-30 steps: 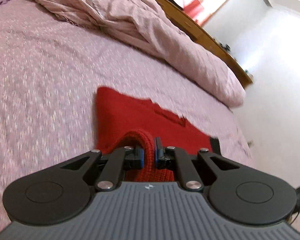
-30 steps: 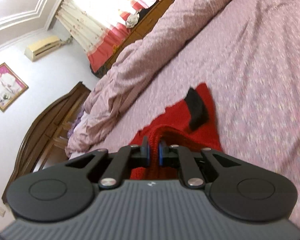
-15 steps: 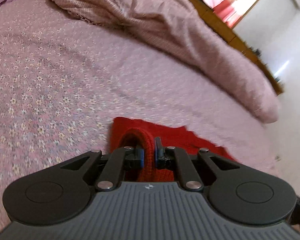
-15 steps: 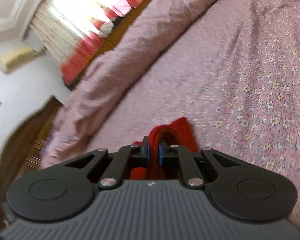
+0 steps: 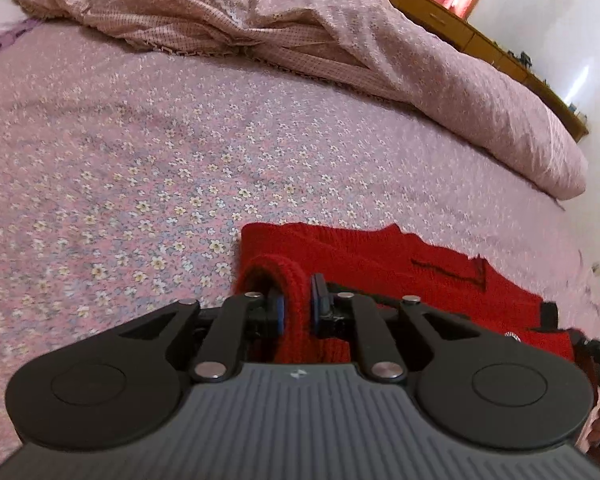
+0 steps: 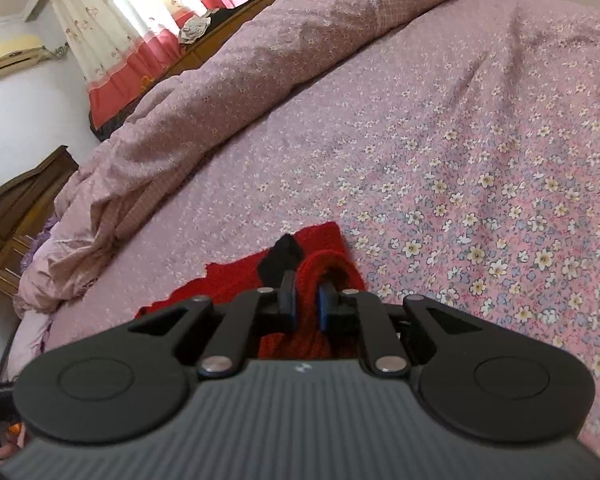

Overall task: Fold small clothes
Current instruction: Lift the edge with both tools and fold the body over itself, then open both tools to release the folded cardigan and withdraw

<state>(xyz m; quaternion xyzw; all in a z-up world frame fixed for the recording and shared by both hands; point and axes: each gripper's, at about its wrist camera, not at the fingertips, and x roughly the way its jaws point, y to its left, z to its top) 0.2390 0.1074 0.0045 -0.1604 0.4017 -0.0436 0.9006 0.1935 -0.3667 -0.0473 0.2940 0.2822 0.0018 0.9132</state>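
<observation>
Left tool [image 5: 298, 306] jaws opening, red knit garment [image 5: 380, 256] fold between; right tool [image 6: 306, 298] pinching other corner. Fold laid on bed [image 5: 140, 160], judged release.

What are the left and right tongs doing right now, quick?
Left tongs: jaws opening, a fold of the red sweater still between the pads.
Right tongs: closed on a fold of the same sweater.

1 red knit garment [image 5: 384, 256], 1 quilt [image 5: 340, 32], 2 tools [image 5: 298, 308]
</observation>
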